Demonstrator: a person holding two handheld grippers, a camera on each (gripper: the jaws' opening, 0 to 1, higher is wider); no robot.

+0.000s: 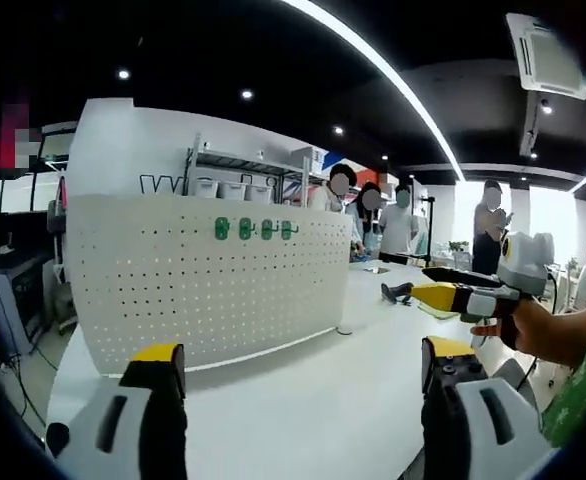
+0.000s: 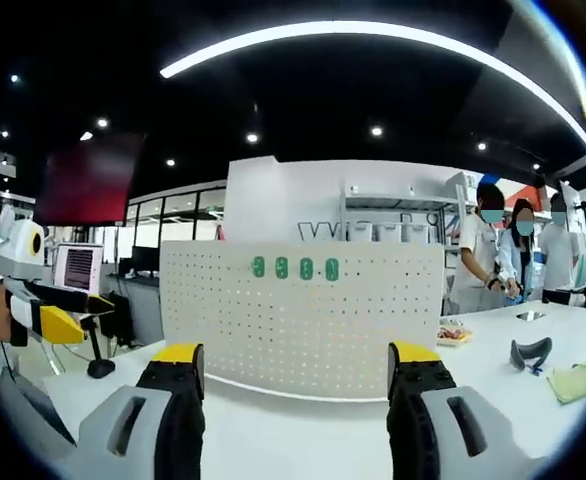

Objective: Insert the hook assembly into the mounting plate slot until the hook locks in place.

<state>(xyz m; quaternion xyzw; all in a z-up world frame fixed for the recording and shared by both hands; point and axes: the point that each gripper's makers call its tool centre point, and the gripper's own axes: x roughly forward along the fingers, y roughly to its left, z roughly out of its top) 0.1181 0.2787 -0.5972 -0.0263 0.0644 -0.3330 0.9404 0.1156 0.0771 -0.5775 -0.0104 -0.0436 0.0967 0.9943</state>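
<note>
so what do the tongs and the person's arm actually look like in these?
Both tongs share one build: grey-white plastic jaw bodies with dark slot cutouts, black inner faces and yellow caps on the tips. That goes for the left tongs and the right tongs. Seen from the left gripper view, the right one has a black-and-yellow body. The person wears a green sleeve. No cables or markings visible.

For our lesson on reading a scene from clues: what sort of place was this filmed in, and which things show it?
Probably a lab or workshop with a demo bench: a white pegboard carrying green hooks stands on a white table, storage shelving sits behind, and people stand nearby.
</note>
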